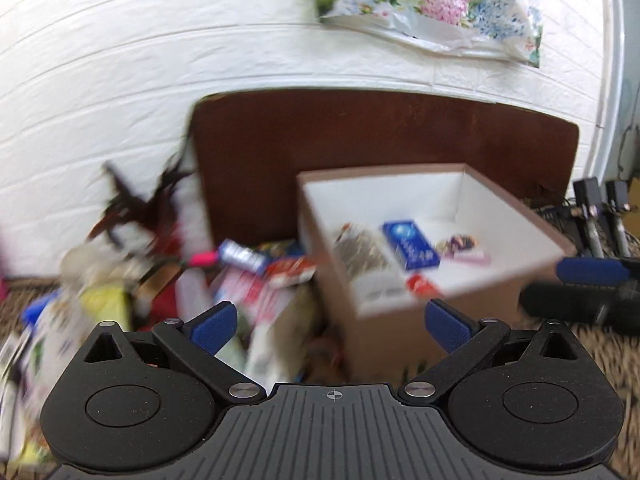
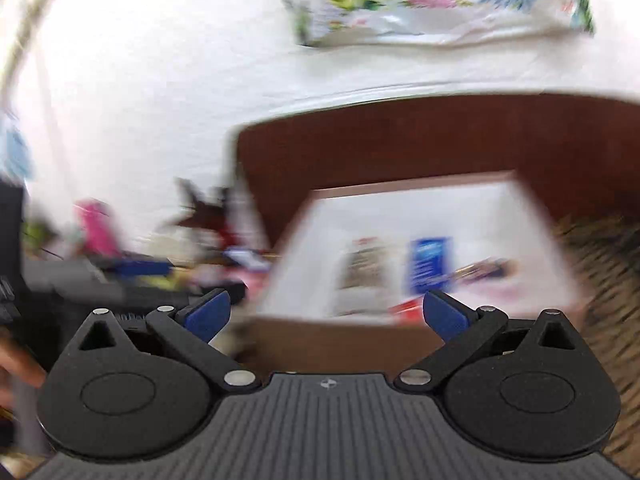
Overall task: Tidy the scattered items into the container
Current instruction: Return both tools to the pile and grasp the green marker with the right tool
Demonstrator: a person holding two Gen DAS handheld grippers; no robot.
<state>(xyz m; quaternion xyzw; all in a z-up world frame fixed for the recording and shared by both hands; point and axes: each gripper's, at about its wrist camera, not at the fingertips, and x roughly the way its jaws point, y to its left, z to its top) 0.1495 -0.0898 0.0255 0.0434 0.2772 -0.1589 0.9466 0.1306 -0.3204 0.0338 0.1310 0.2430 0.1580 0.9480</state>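
A brown cardboard box (image 1: 384, 196) with white inner walls stands on the woven mat, in front of a dark red-brown board. A blue packet (image 1: 410, 245) and a few other small packs lie inside it. A blurred pile of scattered packets (image 1: 244, 272) lies left of the box. My left gripper (image 1: 330, 316) is open and holds nothing; it hangs near the box's front left corner. My right gripper (image 2: 326, 304) is open too, with nothing between its fingers, just before the box (image 2: 400, 204). The blue packet (image 2: 430, 264) shows blurred inside.
A white brick-pattern wall (image 1: 120, 80) rises behind, with a floral cloth (image 1: 432, 4) hanging on it. Black tripod-like gear (image 1: 596, 216) stands at the far right. Dark feathers (image 1: 136, 204) stick up behind the pile. Part of a hand (image 2: 20, 364) shows at the left edge.
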